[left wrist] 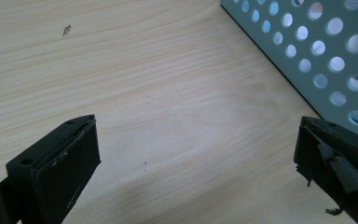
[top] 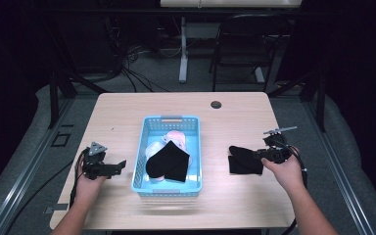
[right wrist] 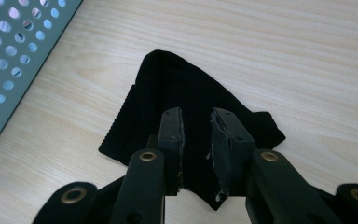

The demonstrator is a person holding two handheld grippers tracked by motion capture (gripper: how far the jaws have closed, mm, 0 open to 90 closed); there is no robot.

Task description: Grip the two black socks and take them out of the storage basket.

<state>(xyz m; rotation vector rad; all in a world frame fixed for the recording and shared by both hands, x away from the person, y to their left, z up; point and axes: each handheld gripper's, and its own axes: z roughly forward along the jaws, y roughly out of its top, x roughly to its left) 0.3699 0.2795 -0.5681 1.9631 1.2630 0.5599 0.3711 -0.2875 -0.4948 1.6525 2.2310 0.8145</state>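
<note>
From the high view, the black sock (top: 245, 159) lies flat on the pale wood bench (top: 127, 112), well right of the blue perforated basket (top: 149, 122), and the right gripper (top: 260, 153) sits at the sock's right edge, its tips hard to separate from the dark fabric. Inside the basket, another dark sock (top: 169, 161) covers most of the pale and pink garments (top: 174, 137) beneath. The left gripper (top: 121, 164) hovers just left of the basket. Over to the left gripper view: jaws wide apart, bare wood grain between them, the basket's holed wall (left wrist: 317, 51) cut off at the upper right. Now the right gripper view: ribbed knit sock (right wrist: 168, 93), folded to a rounded point, runs under the gripper (right wrist: 196, 116); a narrow gap stands between the pads, nothing pinched there, and the basket (right wrist: 14, 51) shows at left.
</note>
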